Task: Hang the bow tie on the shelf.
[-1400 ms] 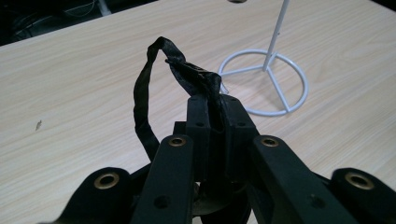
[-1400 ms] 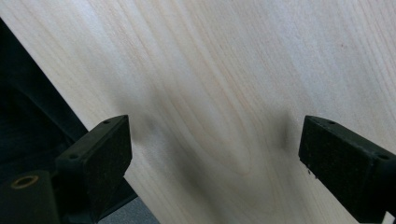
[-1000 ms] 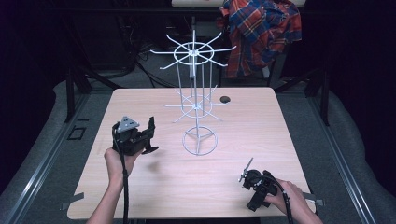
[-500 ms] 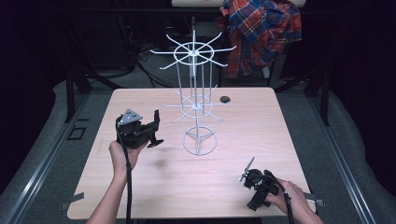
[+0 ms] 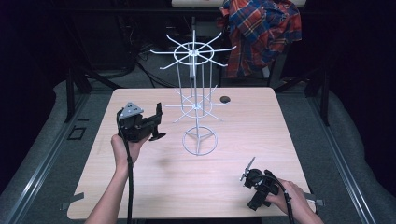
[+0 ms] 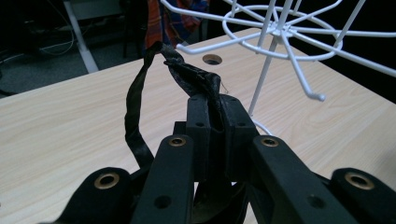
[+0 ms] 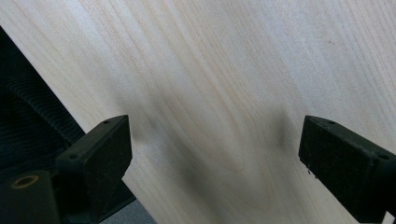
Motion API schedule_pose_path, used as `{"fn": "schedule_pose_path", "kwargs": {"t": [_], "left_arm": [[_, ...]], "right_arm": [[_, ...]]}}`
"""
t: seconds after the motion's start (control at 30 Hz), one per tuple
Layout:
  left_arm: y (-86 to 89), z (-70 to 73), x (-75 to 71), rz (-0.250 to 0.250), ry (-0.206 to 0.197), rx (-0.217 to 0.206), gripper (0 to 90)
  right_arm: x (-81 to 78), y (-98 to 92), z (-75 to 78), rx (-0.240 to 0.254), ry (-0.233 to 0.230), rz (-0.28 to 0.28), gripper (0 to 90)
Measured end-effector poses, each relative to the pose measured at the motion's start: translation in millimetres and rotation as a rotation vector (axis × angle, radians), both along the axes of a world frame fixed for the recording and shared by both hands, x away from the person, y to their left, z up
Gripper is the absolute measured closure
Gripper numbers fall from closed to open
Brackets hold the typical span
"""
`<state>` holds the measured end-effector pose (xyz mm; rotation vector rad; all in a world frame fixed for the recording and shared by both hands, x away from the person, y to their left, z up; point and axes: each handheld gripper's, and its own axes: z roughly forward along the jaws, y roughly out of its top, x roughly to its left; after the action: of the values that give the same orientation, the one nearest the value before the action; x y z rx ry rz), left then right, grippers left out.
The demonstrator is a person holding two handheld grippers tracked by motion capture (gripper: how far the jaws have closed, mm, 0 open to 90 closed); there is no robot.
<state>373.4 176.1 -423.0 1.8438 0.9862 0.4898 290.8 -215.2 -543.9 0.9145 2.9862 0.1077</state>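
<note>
A person's left hand holds my left gripper [image 5: 158,122] above the table's left half, just left of the white wire rack [image 5: 198,100]. Its jaws are shut on a black fabric band [image 6: 135,107], which loops up and out in front of the left gripper [image 6: 215,112] toward the rack's hooked arms [image 6: 280,32]. My right gripper [image 5: 257,185] rests low at the table's front right corner in the person's right hand. In the right gripper view the right gripper [image 7: 215,154] stands wide open over bare wood, with nothing between its jaws.
The rack stands on a ring base [image 5: 200,141] at mid-table, with hooked arms spreading at two levels. A round cable hole [image 5: 225,99] lies behind it. A plaid shirt [image 5: 261,32] hangs beyond the far edge. The light wooden table [image 5: 261,135] has dark floor around it.
My left gripper has risen a little and shifted right toward the rack, still holding the black band. The right gripper has stayed where it was.
</note>
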Motion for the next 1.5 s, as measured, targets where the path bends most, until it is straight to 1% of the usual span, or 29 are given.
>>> {"fn": "schedule_pose_path", "kwargs": {"t": [0.2, 0.3, 0.43, 0.6, 0.73, 0.83, 0.93, 0.97, 1.13, 1.17, 1.33, 1.5], "left_arm": [[-3.4, 1.1, 1.7, -0.009, -0.006, -0.002, 83.2], [-5.2, 2.1, 2.5, -0.018, -0.010, 0.004, 83.2], [-9.2, 0.8, 4.1, -0.039, -0.005, 0.011, 83.2], [-11.2, -0.2, 4.0, -0.047, 0.002, 0.015, 83.3], [-11.6, -2.6, 5.1, -0.054, 0.018, 0.016, 83.3], [-12.1, -5.2, 6.1, -0.052, 0.021, 0.026, 83.7], [-12.6, -6.9, 6.6, -0.051, 0.027, 0.028, 83.9], [-12.5, -7.5, 6.9, -0.053, 0.029, 0.029, 83.9], [-13.6, -11.7, 8.4, -0.049, 0.044, 0.038, 84.1], [-13.4, -13.2, 9.1, -0.049, 0.050, 0.046, 84.1], [-14.2, -16.6, 10.3, -0.047, 0.059, 0.053, 84.3], [-16.0, -20.7, 11.0, -0.028, 0.061, 0.069, 85.5]], "right_arm": [[-0.1, 0.1, -0.6, 0.004, -0.003, 0.002, 9.1], [-0.1, 0.1, -0.3, -0.002, -0.001, 0.001, 9.1], [-0.1, 0.0, -0.4, -0.001, -0.002, 0.002, 9.2], [-0.3, -0.1, -0.1, -0.001, -0.002, 0.001, 9.2], [-0.5, 0.0, 0.1, 0.001, -0.002, 0.001, 9.2], [-0.5, 0.2, 0.4, -0.001, -0.003, 0.004, 9.2], [-0.7, 0.2, 0.5, -0.003, -0.003, 0.004, 9.2], [-0.2, 0.2, 1.0, -0.008, 0.000, 0.009, 9.2], [-0.8, 0.3, 0.4, -0.002, -0.004, 0.004, 9.2], [-0.3, 0.2, 1.1, -0.008, 0.000, 0.010, 9.2], [-0.4, 0.3, 1.1, -0.010, 0.000, 0.011, 9.2], [-0.5, 0.3, 1.2, -0.008, -0.001, 0.012, 9.3]]}}
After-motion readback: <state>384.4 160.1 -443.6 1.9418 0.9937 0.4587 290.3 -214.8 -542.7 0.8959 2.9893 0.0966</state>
